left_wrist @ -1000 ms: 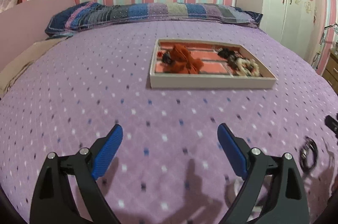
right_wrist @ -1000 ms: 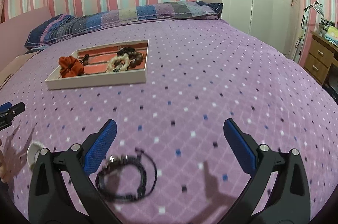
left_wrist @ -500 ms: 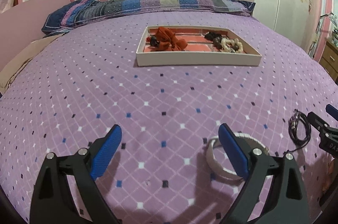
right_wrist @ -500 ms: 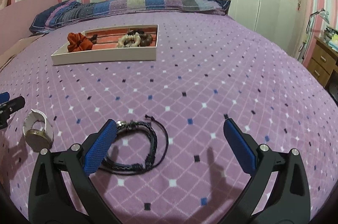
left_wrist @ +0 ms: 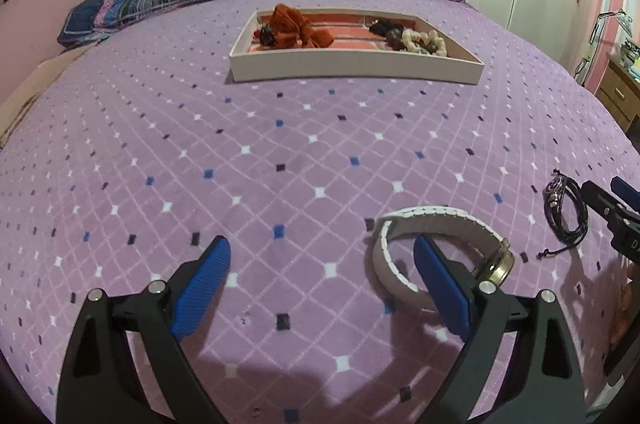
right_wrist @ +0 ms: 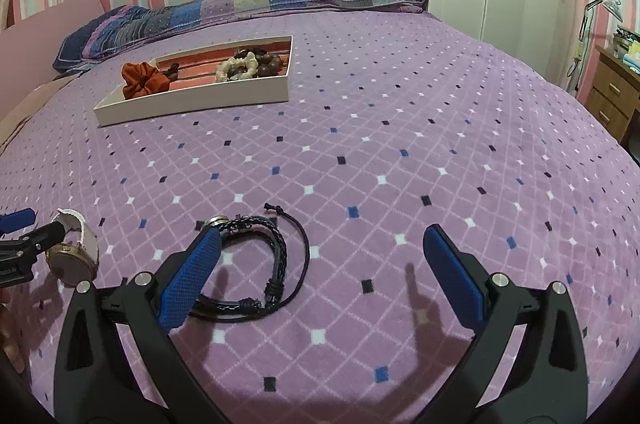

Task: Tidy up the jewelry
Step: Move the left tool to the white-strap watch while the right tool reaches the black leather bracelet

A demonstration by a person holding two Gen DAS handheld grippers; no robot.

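Down low over the purple bedspread [left_wrist: 304, 159], the left gripper [left_wrist: 322, 282] is hovering with its blue fingers spread wide, its right pad sitting over the loop of a white-strapped watch [left_wrist: 440, 220] lying on the cover. Just beside the watch, a black braided bracelet [right_wrist: 276, 256] is lying flat, and the right gripper [right_wrist: 324, 274] is hanging over it with fingers equally wide apart, the left pad overlapping the cord. Farther back, the white tray [left_wrist: 356, 65] is holding an orange scrunchie [left_wrist: 298, 27] and beaded bracelets [left_wrist: 416, 37].
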